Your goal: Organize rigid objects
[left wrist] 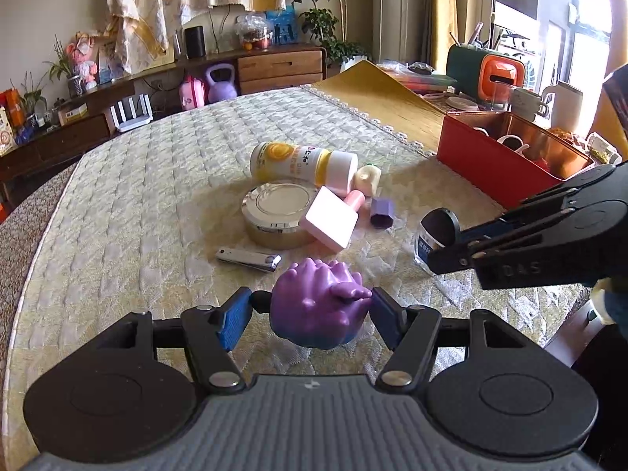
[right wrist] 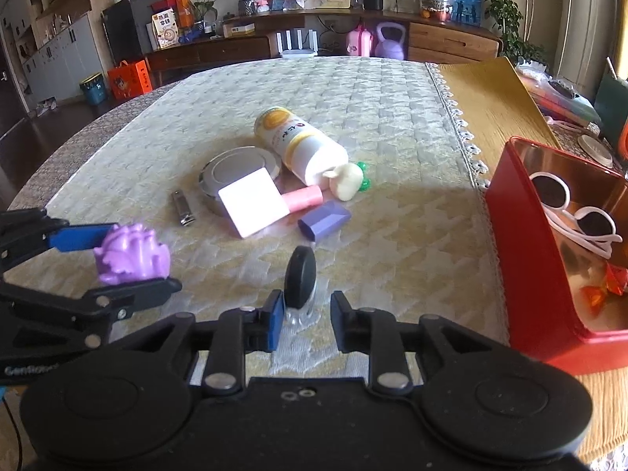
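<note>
My left gripper (left wrist: 312, 310) is shut on a purple spiky toy (left wrist: 318, 306), which also shows at the left of the right wrist view (right wrist: 131, 255). My right gripper (right wrist: 306, 314) stands around a small clear jar with a black lid (right wrist: 300, 278); its left pad touches the jar and the right pad stands a little apart. The jar (left wrist: 435, 235) also shows in the left wrist view between the right gripper's fingers. A yellow-white bottle (right wrist: 302, 143), round silver tin (right wrist: 235, 168), pink block (right wrist: 255, 202), purple hexagonal piece (right wrist: 324, 219), cream figure (right wrist: 347, 182) and nail clipper (right wrist: 182, 208) lie on the quilted cloth.
A red tin box (right wrist: 537, 274) stands at the right and holds white sunglasses (right wrist: 569, 208) and wrapped sweets. Behind it a wooden mat (left wrist: 376, 94) and a desk organiser (left wrist: 486, 70) lie. The table's curved edge runs along the left.
</note>
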{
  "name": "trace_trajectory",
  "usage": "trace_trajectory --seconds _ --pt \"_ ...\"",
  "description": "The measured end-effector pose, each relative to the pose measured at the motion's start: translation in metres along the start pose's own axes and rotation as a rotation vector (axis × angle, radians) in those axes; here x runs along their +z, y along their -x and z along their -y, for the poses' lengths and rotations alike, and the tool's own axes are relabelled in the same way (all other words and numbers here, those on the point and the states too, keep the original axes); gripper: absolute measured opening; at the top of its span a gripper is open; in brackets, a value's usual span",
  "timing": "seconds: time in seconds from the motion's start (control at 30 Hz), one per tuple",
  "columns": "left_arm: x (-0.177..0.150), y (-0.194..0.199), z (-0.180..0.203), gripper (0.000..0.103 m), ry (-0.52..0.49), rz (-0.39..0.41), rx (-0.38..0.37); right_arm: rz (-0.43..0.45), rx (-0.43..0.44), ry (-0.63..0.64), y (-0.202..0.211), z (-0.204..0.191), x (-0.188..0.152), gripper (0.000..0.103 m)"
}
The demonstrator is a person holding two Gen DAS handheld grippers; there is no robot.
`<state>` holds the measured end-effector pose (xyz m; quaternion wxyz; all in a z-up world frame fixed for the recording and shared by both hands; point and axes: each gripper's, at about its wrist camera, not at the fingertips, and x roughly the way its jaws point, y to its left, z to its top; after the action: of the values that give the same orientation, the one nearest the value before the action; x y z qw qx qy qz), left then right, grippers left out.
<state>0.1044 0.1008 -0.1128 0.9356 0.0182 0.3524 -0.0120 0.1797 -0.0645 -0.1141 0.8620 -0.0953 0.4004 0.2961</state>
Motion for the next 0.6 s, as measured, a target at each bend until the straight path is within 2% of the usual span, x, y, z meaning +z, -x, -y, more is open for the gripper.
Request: trace_trajectory --seconds 0.2,0.33,0.6 --pt "0.0 -0.005 -0.002 0.065 0.006 -0.013 -0.005 0.0 0.01 -0.02 -0.007 0.002 0.003 0.022" --pt "0.0 -0.008 -0.002 0.065 0.012 -0.023 -0.011 0.016 0.008 -0.015 -0.003 0.001 0.002 0.015" --pt "0.007 -0.004 0.004 0.065 0.017 -0.022 -0.029 0.055 0.018 -0.033 0.018 0.004 -0.002 0.015"
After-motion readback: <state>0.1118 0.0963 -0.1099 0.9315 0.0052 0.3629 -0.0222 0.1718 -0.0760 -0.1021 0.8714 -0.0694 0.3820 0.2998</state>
